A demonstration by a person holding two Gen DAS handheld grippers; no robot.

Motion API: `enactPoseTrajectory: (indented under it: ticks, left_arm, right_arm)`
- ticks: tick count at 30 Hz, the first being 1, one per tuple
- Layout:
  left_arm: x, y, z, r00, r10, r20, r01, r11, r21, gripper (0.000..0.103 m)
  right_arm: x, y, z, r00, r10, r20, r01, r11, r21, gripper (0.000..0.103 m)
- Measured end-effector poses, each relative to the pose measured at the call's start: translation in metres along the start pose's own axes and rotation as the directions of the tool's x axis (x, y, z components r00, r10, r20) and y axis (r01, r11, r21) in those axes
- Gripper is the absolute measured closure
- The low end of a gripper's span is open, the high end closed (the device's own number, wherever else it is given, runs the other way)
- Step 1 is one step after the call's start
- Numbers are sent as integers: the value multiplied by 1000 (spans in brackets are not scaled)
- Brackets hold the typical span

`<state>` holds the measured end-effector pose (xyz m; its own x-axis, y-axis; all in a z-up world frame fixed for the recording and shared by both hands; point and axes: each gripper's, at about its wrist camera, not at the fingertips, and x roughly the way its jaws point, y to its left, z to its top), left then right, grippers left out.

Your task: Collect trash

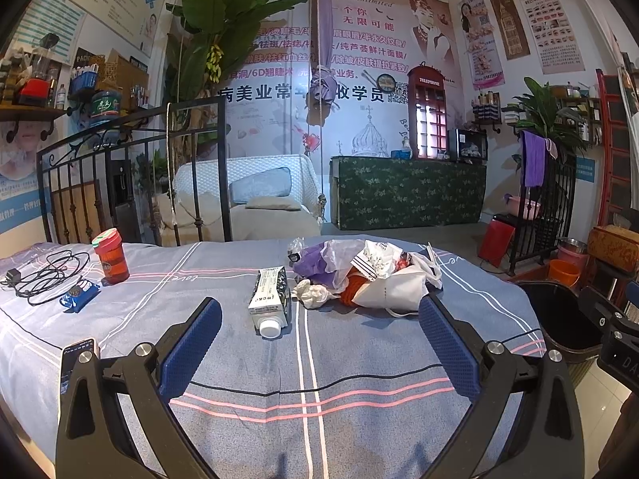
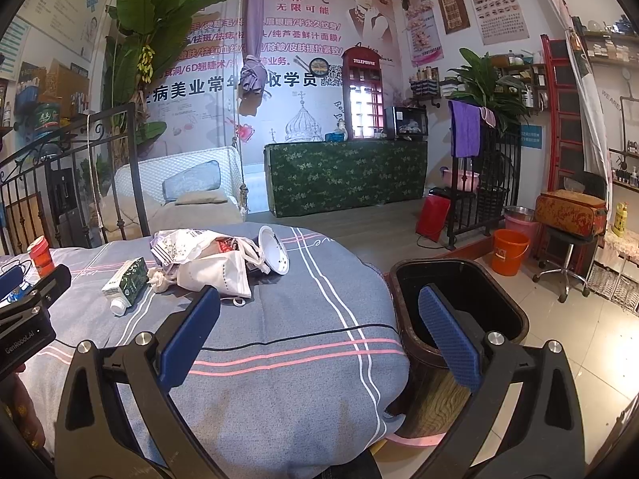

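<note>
A bed covered in a blue-grey striped sheet (image 1: 319,359) fills the lower half of both wrist views. The left gripper (image 1: 319,343) hovers above the sheet with its blue-padded jaws spread wide and nothing between them. The right gripper (image 2: 319,331) is equally wide open and empty, one finger over the sheet and the other in front of a dark waste bin (image 2: 459,279) that stands on the floor at the bed's right edge.

The trash lies in a cluster near the middle of the bed: a milk carton (image 1: 271,297) on its side with its white cap toward the camera, a crumpled tissue (image 1: 313,293) just beside it, a heap of white and purple plastic bags (image 1: 371,271), and a white plastic lid (image 2: 273,249) at the heap's far side.

Well apart to the left sit items that look like belongings: a red lidded cup (image 1: 111,257), a blue Oreo packet (image 1: 79,293), a black charger cable (image 1: 44,275) and a phone (image 1: 78,355) at the near edge.

Likely risks: the loose bags may spill when lifted, the carton may drip if not empty, and a careless sweep could bin the phone or cable.

Readable writing includes "love" on the sheet, "TELEPHONE" on a red booth-shaped cabinet (image 1: 428,115), "GenRobot.AI" on the other gripper's body, and Chinese beauty-salon wall posters.
</note>
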<state>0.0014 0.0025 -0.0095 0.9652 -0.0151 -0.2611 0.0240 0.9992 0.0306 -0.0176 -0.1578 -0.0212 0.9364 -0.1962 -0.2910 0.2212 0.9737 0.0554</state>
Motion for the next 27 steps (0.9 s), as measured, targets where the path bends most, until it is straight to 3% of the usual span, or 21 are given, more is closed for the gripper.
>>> enactPoseTrajectory:
  ticks: [15,27]
  left_arm:
    - [2,1,-1,1000,0,-12,0,1000,-5,6]
    - [18,6,-7,996,-2,-84,0,1000,-26,6]
  right_arm:
    - [2,-1,0,1000,2,-10,-2,1000,3,5]
    - [14,5,-3,999,19,-47,-20,1000,-13,5]
